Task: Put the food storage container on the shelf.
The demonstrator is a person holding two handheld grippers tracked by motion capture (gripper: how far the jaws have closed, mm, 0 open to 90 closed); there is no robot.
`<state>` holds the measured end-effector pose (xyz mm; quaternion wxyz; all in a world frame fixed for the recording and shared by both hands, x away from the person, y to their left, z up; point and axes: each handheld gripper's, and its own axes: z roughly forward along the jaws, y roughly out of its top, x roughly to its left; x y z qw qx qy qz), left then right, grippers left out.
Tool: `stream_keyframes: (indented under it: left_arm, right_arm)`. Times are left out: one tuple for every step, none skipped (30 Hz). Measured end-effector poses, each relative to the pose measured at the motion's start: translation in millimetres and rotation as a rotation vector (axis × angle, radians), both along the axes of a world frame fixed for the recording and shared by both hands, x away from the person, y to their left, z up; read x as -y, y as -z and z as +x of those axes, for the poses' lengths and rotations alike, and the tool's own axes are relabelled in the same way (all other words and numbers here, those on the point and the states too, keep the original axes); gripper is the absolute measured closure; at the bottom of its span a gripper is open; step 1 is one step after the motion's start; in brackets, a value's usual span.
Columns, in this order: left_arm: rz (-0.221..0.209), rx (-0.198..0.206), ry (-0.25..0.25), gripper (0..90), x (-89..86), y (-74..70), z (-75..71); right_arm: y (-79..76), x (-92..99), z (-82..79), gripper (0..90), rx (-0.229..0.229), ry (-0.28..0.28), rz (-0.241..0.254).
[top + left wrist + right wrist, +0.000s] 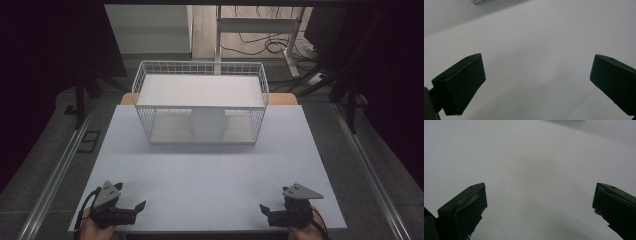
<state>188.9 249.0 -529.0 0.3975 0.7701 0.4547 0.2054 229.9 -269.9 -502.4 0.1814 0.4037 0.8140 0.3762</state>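
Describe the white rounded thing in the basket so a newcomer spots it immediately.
Start at the white table; at its far edge stands a white wire basket with a flat shelf across the top. The white rounded object sits below that shelf, centred on the basket's floor, and nothing else sits in there.

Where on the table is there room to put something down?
The white table is bare from the wire rack forward to the left gripper and right gripper, plus strips at the rack's sides. It is crowded on the rack's lower shelf, where a white pot sits.
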Motion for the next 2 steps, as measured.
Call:
stream_keyframes:
  left_arm:
    - [-0.004, -0.002, -0.002, 0.0, -0.2, -0.1, 0.3]
    - [-0.005, -0.003, -0.005, 0.0, -0.3, -0.1, 0.5]
  right_arm:
    - [0.6, -0.8, 0.2, 0.0, 0.000, -0.003, -0.006]
    - [1.1, -1.4, 0.2, 0.0, -0.005, -0.005, -0.014]
